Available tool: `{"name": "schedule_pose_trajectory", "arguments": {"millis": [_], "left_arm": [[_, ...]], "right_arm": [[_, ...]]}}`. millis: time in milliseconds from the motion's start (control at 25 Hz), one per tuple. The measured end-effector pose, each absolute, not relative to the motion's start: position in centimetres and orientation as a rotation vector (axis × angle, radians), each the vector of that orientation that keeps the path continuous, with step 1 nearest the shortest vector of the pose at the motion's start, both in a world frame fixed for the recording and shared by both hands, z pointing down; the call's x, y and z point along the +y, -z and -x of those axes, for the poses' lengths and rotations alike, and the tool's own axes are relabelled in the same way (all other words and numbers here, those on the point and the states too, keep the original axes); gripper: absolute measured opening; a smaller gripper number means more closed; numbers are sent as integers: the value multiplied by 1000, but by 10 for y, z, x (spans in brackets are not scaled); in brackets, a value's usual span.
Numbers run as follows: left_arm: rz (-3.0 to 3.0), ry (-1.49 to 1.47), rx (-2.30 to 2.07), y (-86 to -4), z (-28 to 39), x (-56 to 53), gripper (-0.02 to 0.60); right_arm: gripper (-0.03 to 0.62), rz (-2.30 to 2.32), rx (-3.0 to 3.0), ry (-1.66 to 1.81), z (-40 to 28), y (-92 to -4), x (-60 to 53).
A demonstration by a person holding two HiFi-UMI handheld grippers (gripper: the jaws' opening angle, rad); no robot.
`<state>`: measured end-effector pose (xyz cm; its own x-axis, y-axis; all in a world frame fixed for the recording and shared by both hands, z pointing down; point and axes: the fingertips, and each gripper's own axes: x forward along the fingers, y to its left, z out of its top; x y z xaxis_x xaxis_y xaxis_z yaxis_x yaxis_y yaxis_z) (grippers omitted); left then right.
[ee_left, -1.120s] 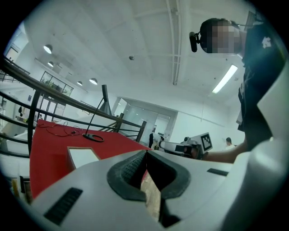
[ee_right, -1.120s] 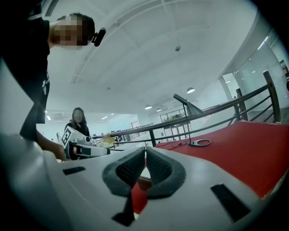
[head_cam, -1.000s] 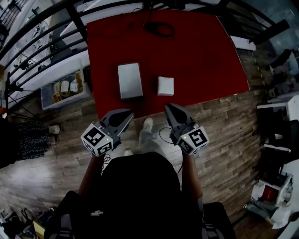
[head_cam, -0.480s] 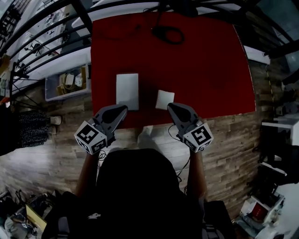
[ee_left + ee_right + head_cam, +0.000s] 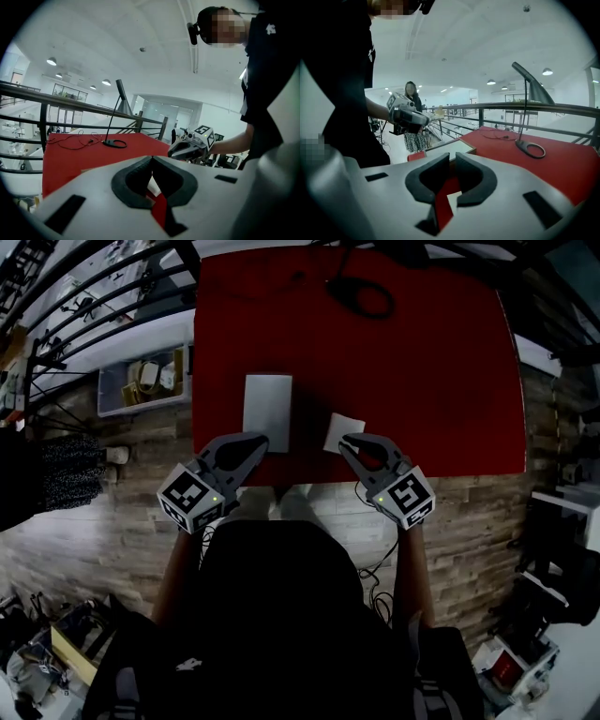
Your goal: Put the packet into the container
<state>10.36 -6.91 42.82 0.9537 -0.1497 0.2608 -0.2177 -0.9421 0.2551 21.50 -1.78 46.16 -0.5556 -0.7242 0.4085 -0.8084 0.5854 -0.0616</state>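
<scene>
Advanced to table (image 5: 422, 381). My left tongs (image 5: 257, 440) and right tongs (image 5: 348, 442) clenched, empty. Right now just beside packet (image 5: 343, 430), container (image 5: 267, 409) near. Grasp not begun.

one container (image 5: 267, 412), one packet (image 5: 343, 432), one red table (image 5: 431, 381), two grippers: left gripper (image 5: 255, 441), right gripper (image 5: 348, 442).

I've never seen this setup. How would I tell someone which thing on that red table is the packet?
Find the big red table in front of the person. Two pale things lie near its front edge; the packet is the right one, just ahead of the right hand-held gripper. It is small and nearly square, while the container beside it is longer and rectangular.
</scene>
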Motion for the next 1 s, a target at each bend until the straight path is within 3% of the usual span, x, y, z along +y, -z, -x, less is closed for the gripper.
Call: {"name": "schedule_pose_trajectory", "arguments": {"millis": [360, 800, 1000], "left_arm": [[-2834, -291, -185, -432, -93, -78, 11], [-2803, -301, -277, -440, -65, -89, 9], [-2801, -270, -303, -434, -58, -93, 11]], "right_arm": [[26, -1079, -2225, -325, -218, -500, -17], [402, -656, -1935, -386, -234, -579, -19], [454, -567, -1849, -432, -239, -615, -16]]}}
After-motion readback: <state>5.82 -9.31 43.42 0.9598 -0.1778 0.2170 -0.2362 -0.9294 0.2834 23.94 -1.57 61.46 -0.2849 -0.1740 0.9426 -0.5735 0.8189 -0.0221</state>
